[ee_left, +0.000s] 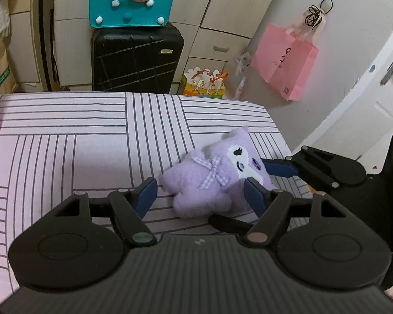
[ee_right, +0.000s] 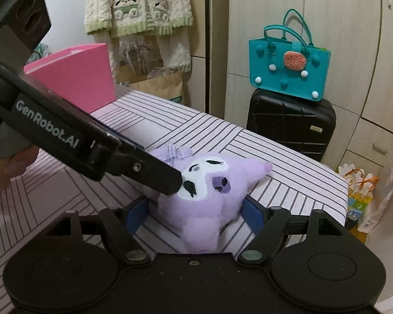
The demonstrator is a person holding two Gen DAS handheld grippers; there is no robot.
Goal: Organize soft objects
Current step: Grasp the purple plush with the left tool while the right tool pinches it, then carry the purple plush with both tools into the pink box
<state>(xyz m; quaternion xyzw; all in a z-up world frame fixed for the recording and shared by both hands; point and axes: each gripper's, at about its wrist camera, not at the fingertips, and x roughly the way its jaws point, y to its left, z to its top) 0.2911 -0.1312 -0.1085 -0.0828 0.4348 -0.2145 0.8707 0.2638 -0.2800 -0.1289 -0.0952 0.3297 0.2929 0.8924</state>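
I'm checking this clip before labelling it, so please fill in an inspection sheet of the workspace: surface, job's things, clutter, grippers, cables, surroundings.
Surface: striped bedsheet, flat.
Job's things: purple plush toy lying near the bed's corner; pink box at the far end.
Clutter: nothing seen on the bed besides these.
Grippers: left gripper open, pads either side of the plush body; right gripper open, straddling the plush from the head end. Whether any pad touches cannot be told.
Cables: nothing seen on the bed; dark cords hang on a wall hook.
Surroundings: black suitcase with teal bag on top, pink paper bag, hanging cream sweater.
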